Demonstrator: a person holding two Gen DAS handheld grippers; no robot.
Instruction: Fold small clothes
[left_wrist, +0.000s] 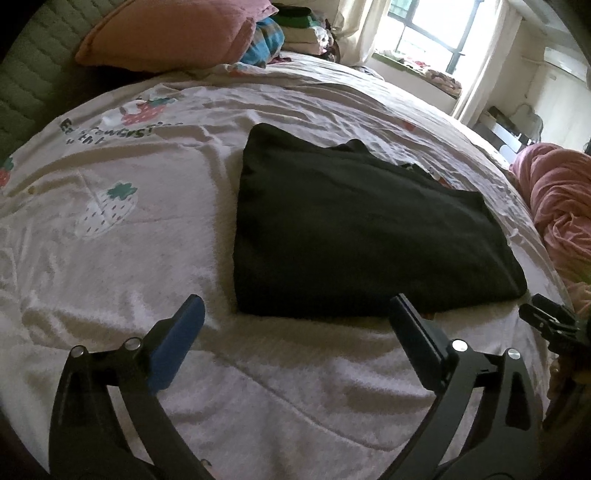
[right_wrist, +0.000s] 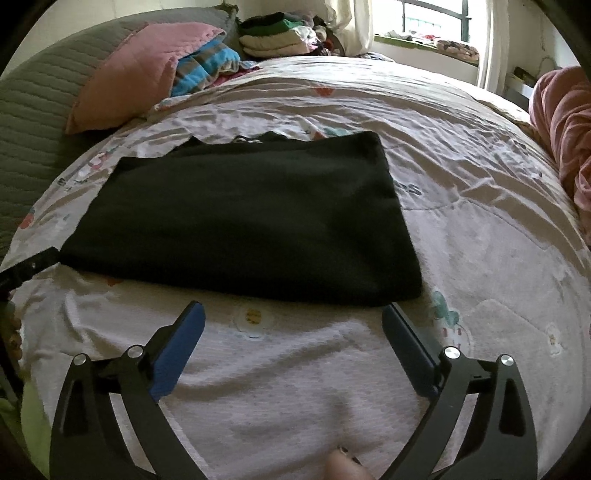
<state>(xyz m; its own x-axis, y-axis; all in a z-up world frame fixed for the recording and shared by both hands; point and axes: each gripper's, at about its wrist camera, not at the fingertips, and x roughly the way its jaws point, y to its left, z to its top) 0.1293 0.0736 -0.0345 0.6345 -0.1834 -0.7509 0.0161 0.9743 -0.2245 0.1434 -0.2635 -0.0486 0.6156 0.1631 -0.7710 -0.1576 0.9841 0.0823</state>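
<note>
**Both grippers hang empty over a black garment folded on the bed**

A dark garment (left_wrist: 365, 229) lies flat on a strawberry-print bedspread (left_wrist: 122, 258), folded into a rough rectangle, as a person holds two grippers just short of its near edge. The left gripper (left_wrist: 295, 321) has its jaws spread wide with nothing between them; the cloth's near left corner sits just ahead of its fingertips, the right-hand finger close to the hem but apparently not touching it. The right gripper (right_wrist: 293, 321) is likewise spread and empty, the garment's near right corner just ahead of its right-hand finger. Each tool's tip shows at the edge of the other's view, so the two flank the near edge side by side.

Judging by the tidy outline and two empty tools, a fold appears to have just been laid down and let go. A strip of darker cloth peeks out beyond the far edge in the right wrist view, so the layers may not be perfectly squared.

If another fold is wanted, the next move calls for each gripper to dip to the bedspread, pinch a near corner through all its layers and carry it over to the far edge. If not, the piece could join the stack of folded clothes (right_wrist: 273, 37) well ahead, beside the pink pillow (right_wrist: 129, 74).
</note>
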